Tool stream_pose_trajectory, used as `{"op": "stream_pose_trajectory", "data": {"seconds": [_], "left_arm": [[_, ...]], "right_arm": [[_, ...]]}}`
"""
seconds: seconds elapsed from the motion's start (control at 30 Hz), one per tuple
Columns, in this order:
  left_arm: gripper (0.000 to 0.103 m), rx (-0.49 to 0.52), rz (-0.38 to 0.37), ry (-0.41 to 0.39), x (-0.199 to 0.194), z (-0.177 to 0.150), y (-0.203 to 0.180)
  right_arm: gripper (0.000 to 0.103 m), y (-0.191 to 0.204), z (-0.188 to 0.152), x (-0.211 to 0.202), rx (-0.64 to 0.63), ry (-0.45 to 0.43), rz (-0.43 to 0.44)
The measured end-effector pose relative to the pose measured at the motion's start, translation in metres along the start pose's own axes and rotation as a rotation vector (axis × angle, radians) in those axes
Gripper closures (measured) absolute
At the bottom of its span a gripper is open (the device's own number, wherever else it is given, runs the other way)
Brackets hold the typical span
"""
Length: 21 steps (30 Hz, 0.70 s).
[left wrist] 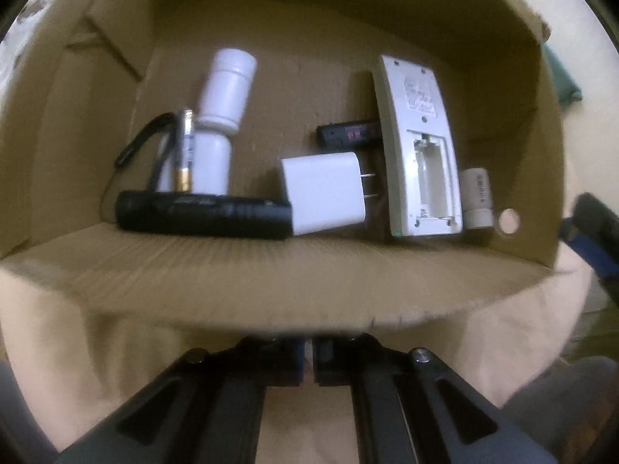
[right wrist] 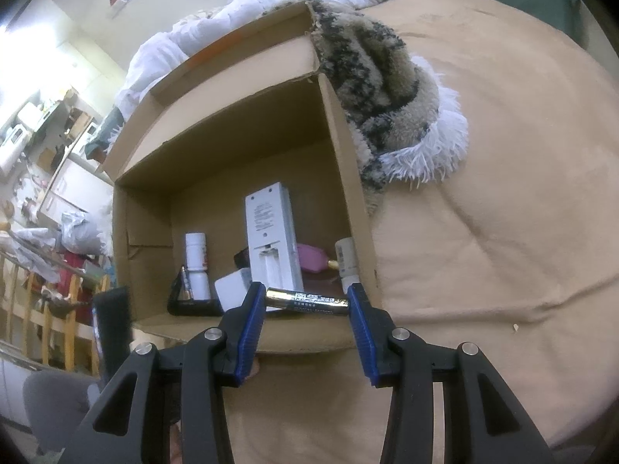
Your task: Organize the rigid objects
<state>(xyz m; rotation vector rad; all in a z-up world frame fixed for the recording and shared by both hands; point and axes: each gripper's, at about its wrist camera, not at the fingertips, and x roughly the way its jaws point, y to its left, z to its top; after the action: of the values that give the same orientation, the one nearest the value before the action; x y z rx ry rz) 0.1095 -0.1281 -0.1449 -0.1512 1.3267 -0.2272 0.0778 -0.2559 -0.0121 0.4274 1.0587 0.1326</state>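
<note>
The right tool (right wrist: 307,303) grips a black and gold battery (right wrist: 307,301) between its two blue pads, end to end, so the battery lies crosswise. It is held just above the near edge of an open cardboard box (right wrist: 240,123), which stands on a bed with a tan cover (right wrist: 483,232). A furry patterned blanket (right wrist: 387,89) lies against the right wall of the box.

The left tool (left wrist: 307,363) is outside the box, low in front of its near wall. Its fingers are pressed together with nothing between them.

Inside the box, a black flashlight (left wrist: 203,214) lies along the near wall. A white charger plug (left wrist: 323,193) touches its right end, with the prongs pointing to the right. Behind the flashlight stands a white bottle (left wrist: 224,116), and a second battery (left wrist: 185,150) leans beside it. A white remote control (left wrist: 419,143) lies face down with its battery compartment open and empty. A small beige cylinder (left wrist: 477,203) is just to the right of the remote. A small black device (left wrist: 348,135) is partly hidden behind the remote.
</note>
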Motion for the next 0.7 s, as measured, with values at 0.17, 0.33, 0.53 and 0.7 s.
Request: {"op": "stream_pose_trajectory", "data": {"seconds": [0.17, 0.33, 0.53, 0.7], "left_arm": [[0.101, -0.024, -0.013, 0.005, -0.007, -0.002, 0.011], [0.101, -0.023, -0.036, -0.027, -0.023, -0.011, 0.019], [0.101, -0.03, -0.119, -0.047, -0.043, -0.007, 0.01], [0.101, -0.037, -0.141, -0.083, -0.073, -0.011, 0.025]], "right_arm": [[0.057, 0.005, 0.0, 0.001, -0.016, -0.001, -0.007], [0.057, 0.004, -0.001, 0.002, -0.02, 0.001, -0.018], [0.057, 0.005, -0.001, 0.002, -0.022, 0.002, -0.014], [0.057, 0.005, -0.002, 0.001, -0.022, 0.001, -0.01]]}}
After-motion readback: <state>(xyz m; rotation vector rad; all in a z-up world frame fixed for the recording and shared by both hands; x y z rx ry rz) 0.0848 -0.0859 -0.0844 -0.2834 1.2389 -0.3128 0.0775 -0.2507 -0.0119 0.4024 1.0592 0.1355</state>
